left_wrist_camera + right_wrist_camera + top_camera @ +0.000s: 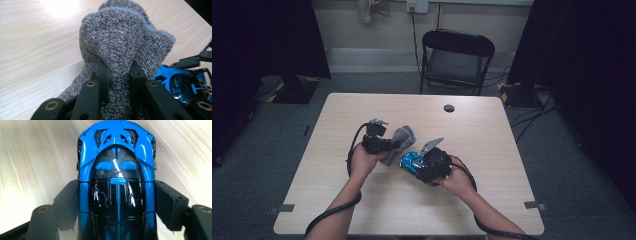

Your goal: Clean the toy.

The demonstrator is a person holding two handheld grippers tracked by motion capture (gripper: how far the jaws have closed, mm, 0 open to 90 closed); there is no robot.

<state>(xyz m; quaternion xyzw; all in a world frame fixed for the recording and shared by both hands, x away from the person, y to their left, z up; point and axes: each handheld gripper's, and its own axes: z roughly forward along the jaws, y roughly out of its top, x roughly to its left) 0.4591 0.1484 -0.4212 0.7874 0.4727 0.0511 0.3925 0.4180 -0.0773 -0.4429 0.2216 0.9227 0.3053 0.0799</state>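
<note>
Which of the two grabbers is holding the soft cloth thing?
The left gripper pinches the grey sock; the right gripper clamps a blue toy car.

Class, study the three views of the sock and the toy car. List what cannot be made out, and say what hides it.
1. Car wheels and underside: right gripper view looks down on the roof, and the jaws cover its sides.
2. Car's rear: cut off by that view's bottom edge.
3. Sock toe end: left gripper view, hidden behind the left gripper and the bottom edge.
4. High view: sock and car are small, partly hidden by the grippers.
</note>
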